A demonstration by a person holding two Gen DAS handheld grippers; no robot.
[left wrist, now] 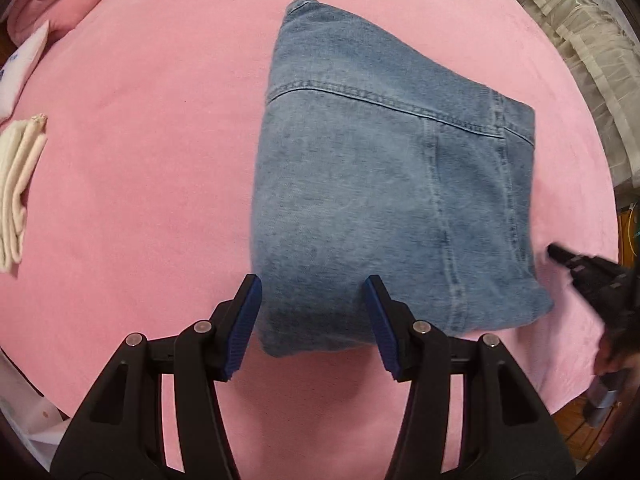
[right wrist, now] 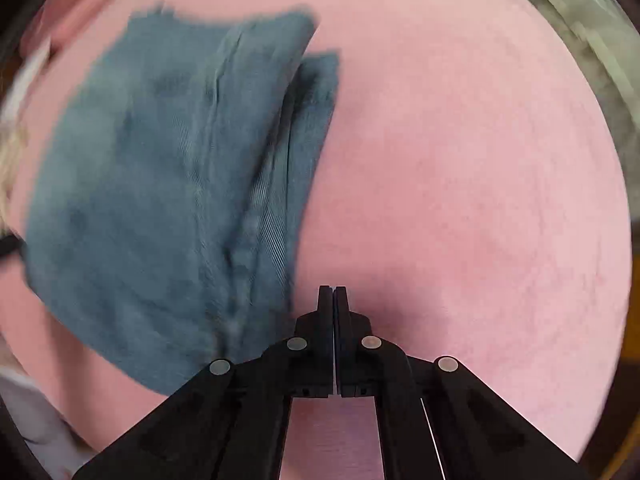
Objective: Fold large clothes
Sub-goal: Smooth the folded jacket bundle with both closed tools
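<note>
Your left gripper (left wrist: 312, 320) is spread wide w/ nothing between the blue pads (left wrist: 244, 328), hovering over the near edge of the folded jeans (left wrist: 384, 184). Your right gripper (right wrist: 333, 292) has its fingers pressed together, empty, just beside the jeans' right edge. Jeans lie folded on the pink bedsheet (left wrist: 140, 152); a folded cream cloth (left wrist: 18, 184) sits well apart at left.

Folded jeans (left wrist: 384, 184) flat on pink bedsheet (left wrist: 140, 160); left gripper (left wrist: 312, 320) fingers (left wrist: 244, 320) spread above near edge.
</note>
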